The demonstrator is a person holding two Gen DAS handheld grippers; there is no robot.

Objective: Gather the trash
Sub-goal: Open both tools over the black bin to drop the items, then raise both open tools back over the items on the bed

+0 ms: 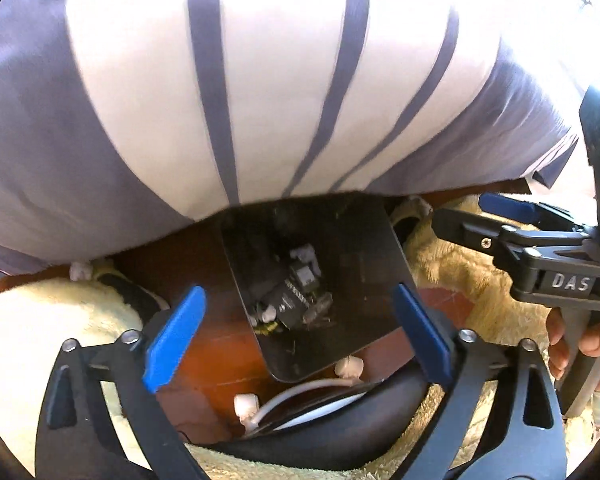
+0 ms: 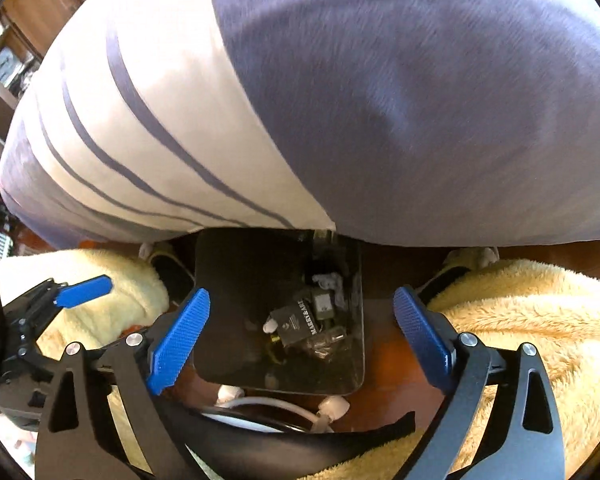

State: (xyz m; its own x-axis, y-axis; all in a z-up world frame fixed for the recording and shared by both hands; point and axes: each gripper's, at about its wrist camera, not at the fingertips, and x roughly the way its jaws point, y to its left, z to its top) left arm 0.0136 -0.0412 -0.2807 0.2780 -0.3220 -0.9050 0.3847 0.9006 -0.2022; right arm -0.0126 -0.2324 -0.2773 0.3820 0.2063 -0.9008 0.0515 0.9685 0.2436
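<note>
A black trash bin [image 1: 380, 248] [image 2: 228, 280] stands on the floor, seen from above. At its bottom lie a dark box [image 1: 290, 302] [image 2: 296, 322], crumpled whitish scraps [image 2: 328, 280] and clear wrappers. My left gripper [image 1: 298, 296] hangs over the bin, open, nothing between its blue pads. My right gripper [image 2: 300, 294] also hangs over the bin, open and empty. In the left wrist view the right gripper [image 1: 472, 212] shows at the right edge, held by a hand [image 1: 596, 344]. In the right wrist view one blue pad [image 2: 85, 286] of the left gripper shows at the left.
A white and purple striped cover [image 1: 220, 80] [image 2: 180, 120] bulges over the bin's far edge. Fluffy cream trouser legs [image 1: 40, 320] [image 2: 520, 320] flank the bin on the brown wooden floor [image 1: 204, 344]. A white cable [image 1: 312, 394] and a black strap [image 2: 340, 440] lie at the near side.
</note>
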